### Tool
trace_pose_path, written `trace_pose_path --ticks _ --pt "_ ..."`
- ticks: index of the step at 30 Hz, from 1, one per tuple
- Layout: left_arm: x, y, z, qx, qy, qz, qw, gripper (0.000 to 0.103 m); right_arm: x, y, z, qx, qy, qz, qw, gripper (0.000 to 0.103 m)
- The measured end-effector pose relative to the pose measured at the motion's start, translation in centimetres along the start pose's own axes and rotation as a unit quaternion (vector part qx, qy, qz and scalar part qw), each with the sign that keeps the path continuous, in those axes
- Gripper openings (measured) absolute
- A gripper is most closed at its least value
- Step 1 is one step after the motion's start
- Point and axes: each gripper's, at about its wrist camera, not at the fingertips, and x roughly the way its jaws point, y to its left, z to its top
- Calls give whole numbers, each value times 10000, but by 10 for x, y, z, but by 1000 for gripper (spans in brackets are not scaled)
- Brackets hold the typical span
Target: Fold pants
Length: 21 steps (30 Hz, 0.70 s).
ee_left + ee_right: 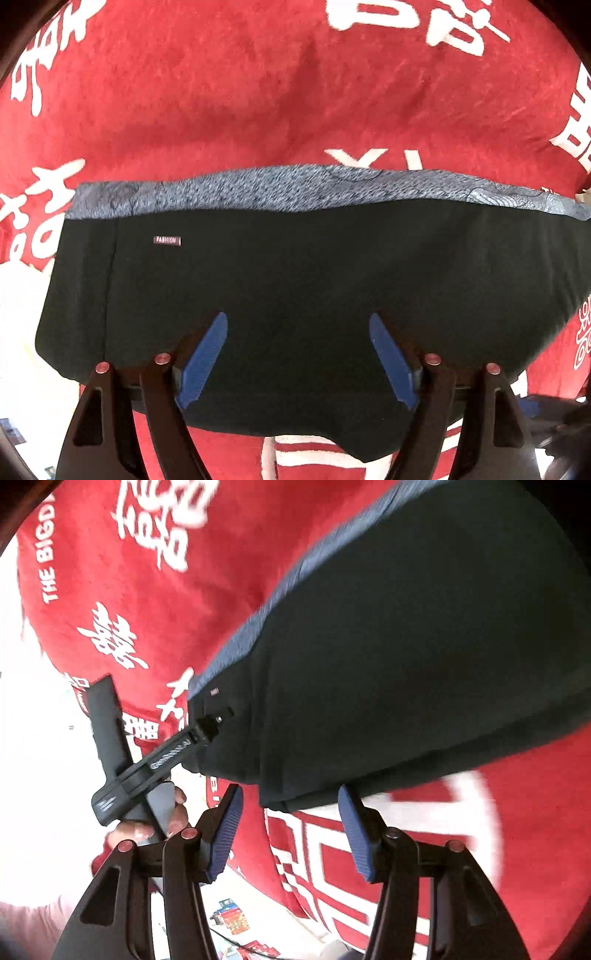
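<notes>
The black pants [295,280] lie folded flat on a red cloth [221,92], with a blue-grey patterned band [295,186] along the far edge and a small "FASHION" label [167,240]. My left gripper [297,321] is open above the near part of the pants, blue pads [203,358] wide apart, holding nothing. In the right wrist view the pants [406,664] fill the upper right. My right gripper [291,794] is open and empty at the pants' near edge. The left gripper tool [155,764] and the hand holding it show at the pants' left end.
The red cloth with white characters [110,590] covers the surface around the pants. A white surface [37,757] lies to the left. Small colourful packets [232,919] lie on the floor below the cloth's edge.
</notes>
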Motion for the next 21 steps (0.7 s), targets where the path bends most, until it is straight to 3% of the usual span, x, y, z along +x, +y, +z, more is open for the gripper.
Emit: trace_pose_path --ticks 3,7,10,11,12,14,16,19,21 --pt "4 2 0 -30 -36 -181 9998 81 24 7 3 6 59 -19 10000 58" --pt "8 4 1 -63 -101 -368 9993 81 25 13 5 -26 -4 -105 9999 57" --pt "14 4 6 -70 -127 -425 9990 81 24 11 9 169 -268 -42 9995 48" --pt "14 3 6 -33 -104 -406 9991 81 25 11 13 244 -330 -75 9991 32" --pt "16 0 7 20 -59 -373 9993 81 26 10 16 355 -359 -173 9986 9" --pt "13 -5 2 142 23 -404 9991 81 24 11 17 427 -376 -314 9979 9" --pt "8 -13 -10 358 72 -437 9984 81 18 25 10 113 -428 -517 9977 8" --pt "15 -24 -33 715 153 -250 9970 81 17 28 -3 68 -418 -631 9971 6" --pt "21 -21 -43 550 49 -287 9981 81 25 15 -7 222 -333 -776 9962 6"
